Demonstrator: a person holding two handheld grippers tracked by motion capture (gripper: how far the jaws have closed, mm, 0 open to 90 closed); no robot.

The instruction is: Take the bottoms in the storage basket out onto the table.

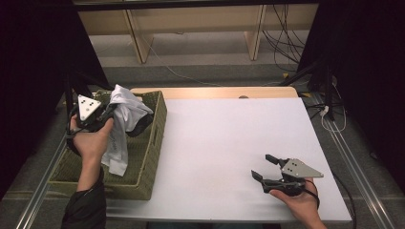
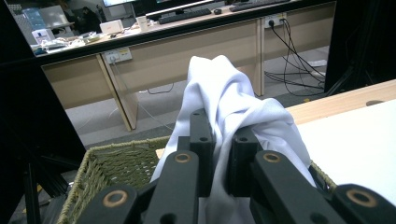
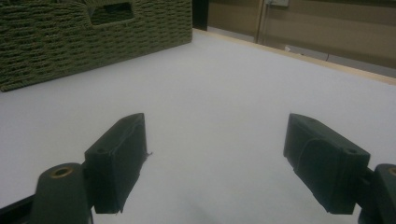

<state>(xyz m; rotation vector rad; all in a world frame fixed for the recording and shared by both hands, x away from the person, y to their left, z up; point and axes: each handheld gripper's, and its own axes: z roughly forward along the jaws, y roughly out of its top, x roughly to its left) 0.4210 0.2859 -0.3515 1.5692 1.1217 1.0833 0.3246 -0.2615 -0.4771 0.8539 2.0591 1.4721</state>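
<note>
- Left claw (image 2: pixel 218 140), nearest the camera, is clamped on a bunched fold of the white cloth (image 1: pixel 122 114), held above the basket (image 1: pixel 155 143) at the bench's left edge.
- The cloth looks light, soft and floppy; a gathered fold gives the surest hold, though its hanging tail could snag the basket rim.
- The bench (image 1: pixel 229 138) is bare.
- Right claw (image 3: pixel 215 163) rests apart, holding nothing.

White table (image 1: pixel 229 138); wooden desks (image 1: pixel 191 24) behind; cables (image 1: pixel 286 43) on floor; keyboard (image 2: pixel 180 17) on desk.
</note>
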